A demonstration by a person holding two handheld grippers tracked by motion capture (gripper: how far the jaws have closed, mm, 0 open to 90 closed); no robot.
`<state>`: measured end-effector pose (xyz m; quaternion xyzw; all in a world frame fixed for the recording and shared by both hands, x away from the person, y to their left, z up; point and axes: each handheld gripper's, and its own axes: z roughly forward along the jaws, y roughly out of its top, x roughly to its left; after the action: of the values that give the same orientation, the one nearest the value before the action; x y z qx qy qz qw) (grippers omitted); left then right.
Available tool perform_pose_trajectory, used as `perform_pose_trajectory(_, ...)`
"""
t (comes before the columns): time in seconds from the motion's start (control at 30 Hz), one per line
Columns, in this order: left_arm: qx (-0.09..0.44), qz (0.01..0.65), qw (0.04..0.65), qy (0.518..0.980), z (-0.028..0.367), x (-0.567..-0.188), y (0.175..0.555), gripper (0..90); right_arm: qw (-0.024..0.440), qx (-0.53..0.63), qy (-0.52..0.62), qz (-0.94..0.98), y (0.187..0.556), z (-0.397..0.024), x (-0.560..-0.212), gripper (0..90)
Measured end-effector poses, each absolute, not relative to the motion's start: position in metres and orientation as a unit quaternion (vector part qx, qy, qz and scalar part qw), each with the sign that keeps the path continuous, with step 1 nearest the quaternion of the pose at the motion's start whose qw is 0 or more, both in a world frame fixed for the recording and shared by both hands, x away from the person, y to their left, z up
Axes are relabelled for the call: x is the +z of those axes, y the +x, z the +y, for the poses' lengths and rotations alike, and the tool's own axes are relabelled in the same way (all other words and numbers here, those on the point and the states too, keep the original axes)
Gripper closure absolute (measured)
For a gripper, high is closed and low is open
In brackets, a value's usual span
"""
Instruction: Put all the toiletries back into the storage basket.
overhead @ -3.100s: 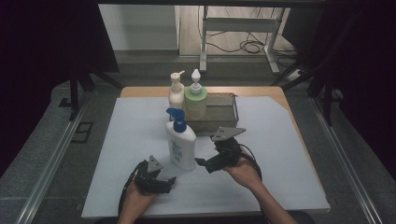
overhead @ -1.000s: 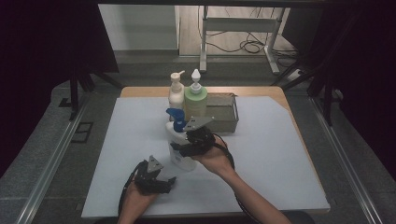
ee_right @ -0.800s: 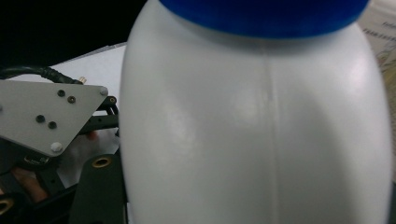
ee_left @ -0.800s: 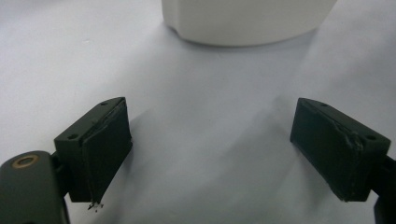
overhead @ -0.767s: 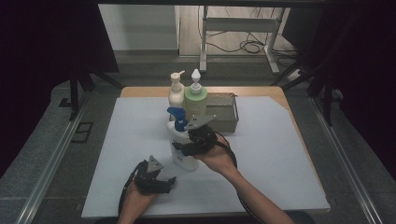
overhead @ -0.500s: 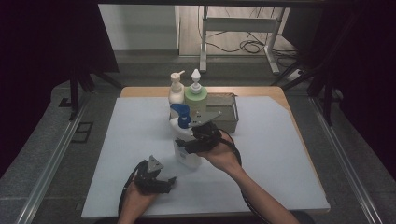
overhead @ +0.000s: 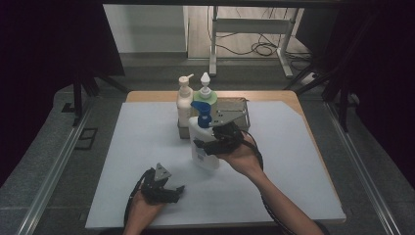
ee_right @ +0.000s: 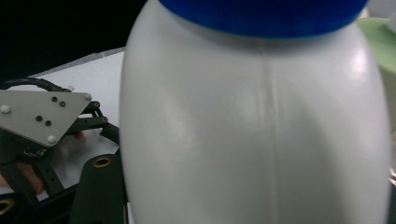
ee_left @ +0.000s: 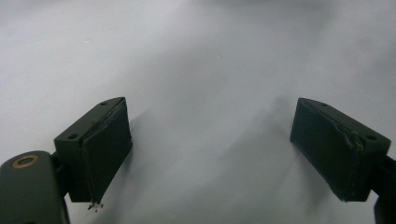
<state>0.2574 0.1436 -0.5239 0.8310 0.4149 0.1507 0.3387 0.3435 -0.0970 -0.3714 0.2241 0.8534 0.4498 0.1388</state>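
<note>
White plastic meets black rubber where the right tongs [overhead: 208,145] clamp the white pump bottle [overhead: 204,144] around its body, roughly halfway up, with the bottle upright and its base at or just above the table [overhead: 303,161]; I cannot tell whether it has cleared the white surface. In the right gripper view the bottle's smooth, glossy shoulder [ee_right: 261,126] bulges close to the lens, a moulding seam running down it and the blue collar of the pump just above. That sheen suggests a slippery shell that may give a little under pressure, so a grip on the broad, flatter part of the body looks safer than one on the narrowing shoulder or the blue pump head [overhead: 201,111], which could turn or press down. If the bottle is full it is likely fairly heavy and top-loaded by the pump, so it may tip between the pads unless kept vertical. The left tongs [overhead: 172,192] rest low near the front of the table, spread wide with nothing between them; the left gripper view looks along both pads [ee_left: 107,149] at bare white surface. Behind the held bottle, a cream pump bottle [overhead: 184,100] and a green pump bottle [overhead: 205,98] stand in a grey metal tray [overhead: 240,110] at the far side.
</note>
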Motion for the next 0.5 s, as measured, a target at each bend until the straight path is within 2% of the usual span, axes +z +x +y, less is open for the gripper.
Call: perform_pose_trajectory(0.5, 0.151, 0.416, 0.339, 0.831, 0.144, -0.524, 0.257, 12.1, 0.155, 0.458, 0.25, 0.839, 0.355, -0.128, -0.351, 38.1)
